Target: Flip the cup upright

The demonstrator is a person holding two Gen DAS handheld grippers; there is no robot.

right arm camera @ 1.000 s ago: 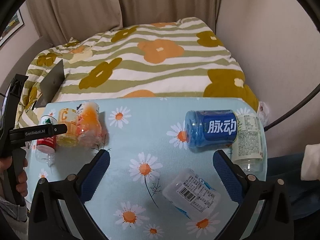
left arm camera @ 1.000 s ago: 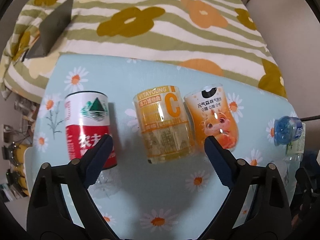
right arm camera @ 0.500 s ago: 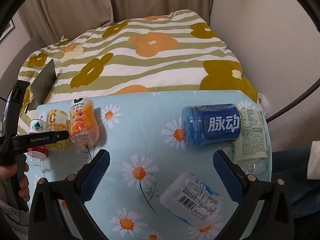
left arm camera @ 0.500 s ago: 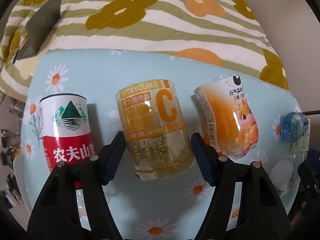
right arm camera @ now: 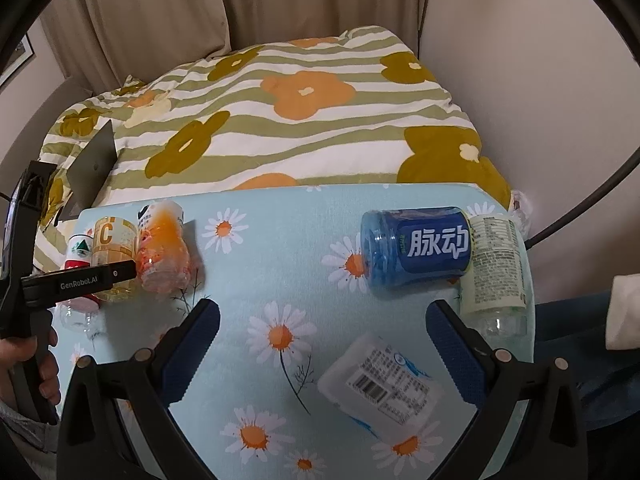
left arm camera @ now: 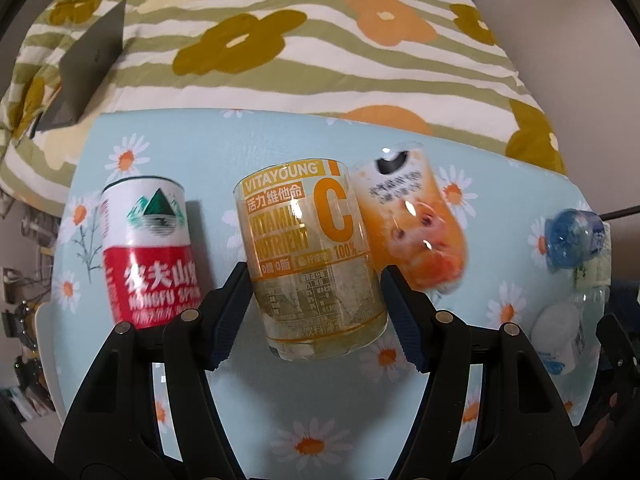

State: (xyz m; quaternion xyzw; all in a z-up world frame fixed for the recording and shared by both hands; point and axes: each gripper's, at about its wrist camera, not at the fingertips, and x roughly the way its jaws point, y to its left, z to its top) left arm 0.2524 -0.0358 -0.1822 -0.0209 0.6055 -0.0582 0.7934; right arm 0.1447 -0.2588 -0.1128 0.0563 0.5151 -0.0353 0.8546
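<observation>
Left hand-held gripper (left arm camera: 316,312) now clamps the yellow cup (left arm camera: 312,256) on the desk (left arm camera: 280,408).
Since a second ago its jaws closed in and the orange cup (left arm camera: 416,224) tipped sideways. Only the right view shows the right hand-held gripper (right arm camera: 322,350) hanging open, the blue bottle (right arm camera: 416,248) beyond.

Beyond my pale blue daisy-print table (right arm camera: 320,216) lies a bed (right arm camera: 280,128) under a green-striped floral quilt. Beige curtains (right arm camera: 168,12) hang at the far side; a plain pale wall (right arm camera: 520,60) stands right.
</observation>
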